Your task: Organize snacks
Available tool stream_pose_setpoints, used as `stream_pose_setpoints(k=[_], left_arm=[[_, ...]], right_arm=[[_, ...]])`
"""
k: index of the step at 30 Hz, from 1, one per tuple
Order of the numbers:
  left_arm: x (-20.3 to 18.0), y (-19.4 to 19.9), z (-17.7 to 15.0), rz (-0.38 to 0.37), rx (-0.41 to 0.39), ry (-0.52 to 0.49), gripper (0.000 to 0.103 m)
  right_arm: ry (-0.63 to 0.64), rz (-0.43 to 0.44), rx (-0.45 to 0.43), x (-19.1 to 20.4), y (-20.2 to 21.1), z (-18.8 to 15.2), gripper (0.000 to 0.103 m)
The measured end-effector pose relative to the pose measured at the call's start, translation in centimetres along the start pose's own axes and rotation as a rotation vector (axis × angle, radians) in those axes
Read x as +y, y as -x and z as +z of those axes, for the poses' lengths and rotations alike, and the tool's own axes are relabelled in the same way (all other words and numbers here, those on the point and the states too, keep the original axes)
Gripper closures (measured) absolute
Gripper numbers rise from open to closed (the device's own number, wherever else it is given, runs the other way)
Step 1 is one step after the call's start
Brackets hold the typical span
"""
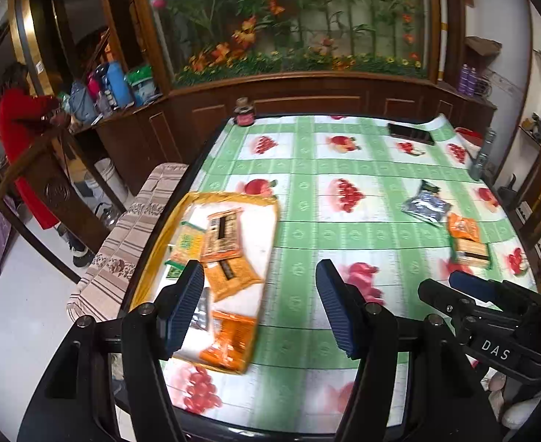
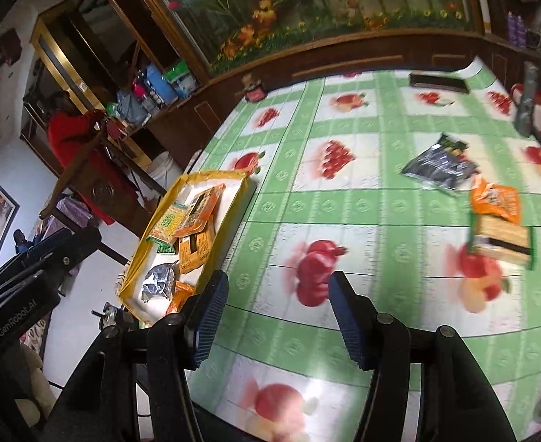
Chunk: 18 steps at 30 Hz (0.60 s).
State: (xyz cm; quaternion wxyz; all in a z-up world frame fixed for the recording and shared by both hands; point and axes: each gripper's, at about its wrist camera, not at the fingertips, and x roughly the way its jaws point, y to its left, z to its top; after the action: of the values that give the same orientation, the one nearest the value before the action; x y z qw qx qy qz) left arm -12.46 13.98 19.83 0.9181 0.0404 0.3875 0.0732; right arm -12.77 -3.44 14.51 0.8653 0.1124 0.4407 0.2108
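A yellow-rimmed tray [image 1: 233, 196] [image 2: 182, 184] sits at the table's left edge and holds several orange, yellow and silver snack packets [image 1: 221, 235] [image 2: 193, 217]. Three loose packets lie at the right: a dark silver one [image 1: 425, 204] [image 2: 441, 165], an orange one [image 1: 463, 226] [image 2: 497, 200] and a tan one [image 1: 471, 252] [image 2: 502, 241]. My left gripper [image 1: 259, 309] is open and empty above the tray's near right corner. My right gripper [image 2: 276, 324] is open and empty over the table's front middle; it also shows in the left wrist view [image 1: 473, 287].
The table has a green and white fruit-print cloth [image 1: 307, 232]. A dark jar [image 1: 244, 112] stands at the far left corner, a black phone [image 1: 412, 133] at the far right, a grey bottle [image 1: 484, 154] at the right edge. A striped cushioned chair [image 1: 130, 235] stands left; a person in red [image 1: 20, 121] beyond.
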Motion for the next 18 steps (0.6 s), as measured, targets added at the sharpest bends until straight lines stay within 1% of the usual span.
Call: stream_pose_setpoints(k=[5, 11, 15, 18], left_arm=[[-2.8, 2.2, -0.2, -0.005, -0.035, -0.021, 0.041], [-5.4, 3.9, 0.1, -0.019, -0.066, -0.042, 0.041], [-6.3, 4.1, 0.3, -0.044, -0.063, -0.037, 0.041], [-6.6, 3.5, 0.2, -0.083, -0.031, -0.013, 0.041]], right_arm=[[0.007, -0.002, -0.059, -1.9, 4.0, -0.7, 0.043], [-0.011, -0.010, -0.114, -4.5, 7.5, -0.9, 0.042], [-0.034, -0.016, -0.141, -6.2, 9.0, -1.0, 0.040], [-0.096, -0.038, -0.155, -8.7, 9.4, -1.1, 0.039]])
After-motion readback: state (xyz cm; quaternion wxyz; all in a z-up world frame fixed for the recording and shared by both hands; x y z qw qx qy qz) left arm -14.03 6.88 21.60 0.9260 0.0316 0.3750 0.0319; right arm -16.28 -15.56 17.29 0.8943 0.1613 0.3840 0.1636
